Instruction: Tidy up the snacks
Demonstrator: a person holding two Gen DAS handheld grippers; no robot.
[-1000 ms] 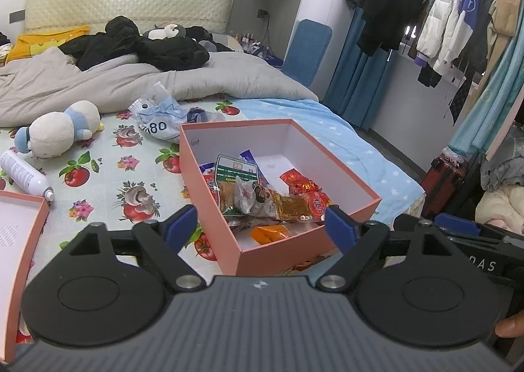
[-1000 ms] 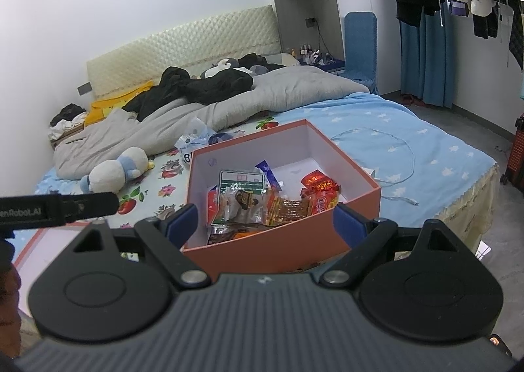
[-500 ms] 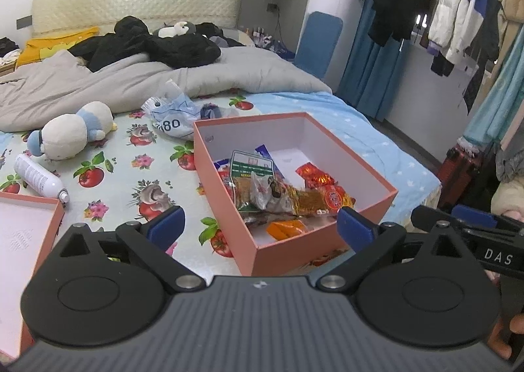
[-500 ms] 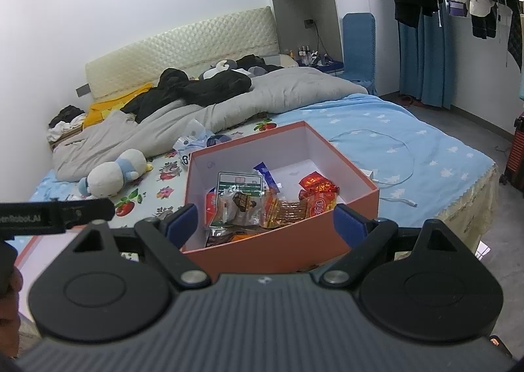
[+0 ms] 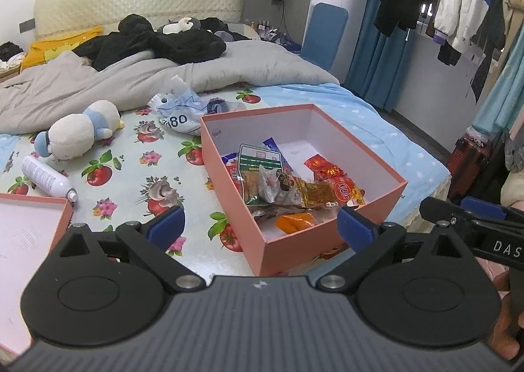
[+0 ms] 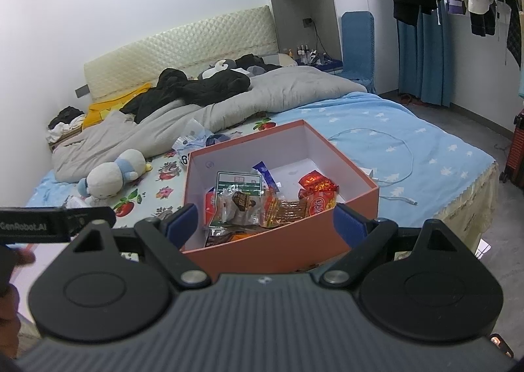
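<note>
Snacks [image 5: 285, 187] sit heaped in the near half of the salmon-pink box [image 5: 357, 139] on the bed [image 5: 131, 182]; its far half is bare. My left tool [image 5: 258, 228] has just been spreading its jaws and holds nothing. My right tool [image 6: 262, 219] stands spread and empty too, just short of the box's near wall. The lid [image 5: 29, 224] lies left of the box. I judge the crinkly packets may slip from a pinch, and a low approach could shove the light box across the soft bed.
</note>
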